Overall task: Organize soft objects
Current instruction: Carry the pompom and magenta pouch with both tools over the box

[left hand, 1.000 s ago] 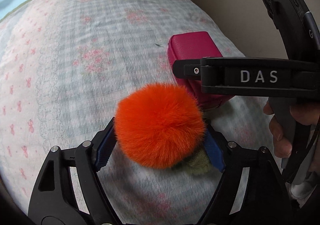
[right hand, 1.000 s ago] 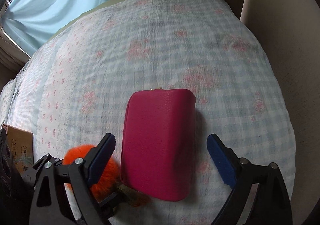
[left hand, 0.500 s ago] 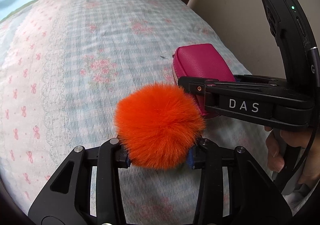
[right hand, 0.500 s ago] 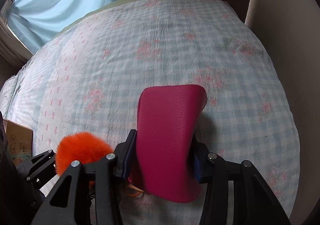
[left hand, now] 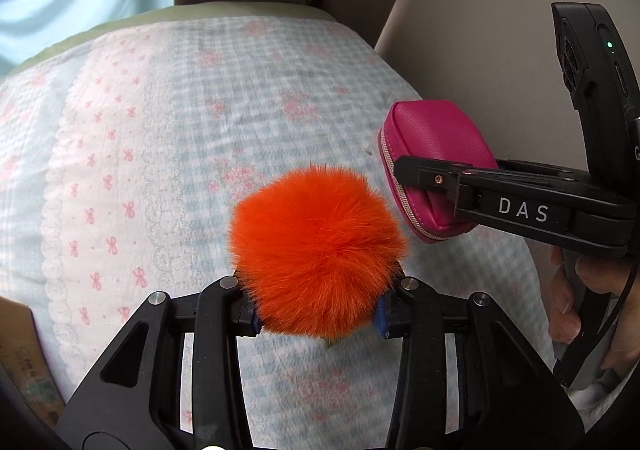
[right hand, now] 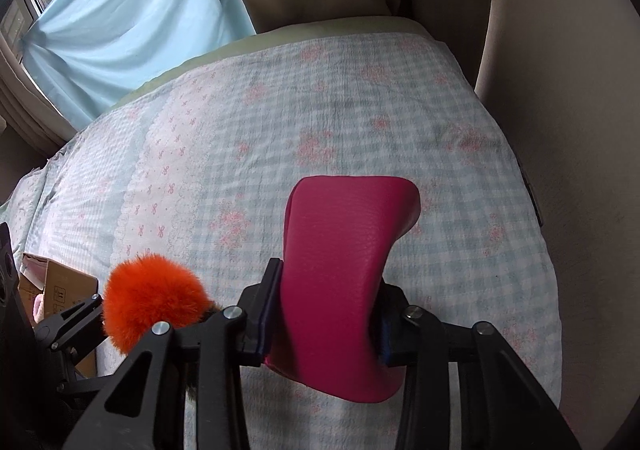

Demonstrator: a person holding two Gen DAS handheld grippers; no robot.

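Between the left tool's (left hand: 318, 320) blue pads sits a round, fluffy orange pompom (left hand: 316, 254), clamped above the bed's puckered gingham quilt (left hand: 160, 154). Just beside it, the right tool (right hand: 326, 328) is closing on a pebbled magenta zip pouch (right hand: 340, 274), pinching its waist.

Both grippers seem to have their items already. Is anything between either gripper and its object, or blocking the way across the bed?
Nothing visible. The left gripper is shut on the orange pom-pom; the right gripper, jaws closing, pinches the pink pouch. The quilt ahead shows nothing on it; no destination is identifiable.
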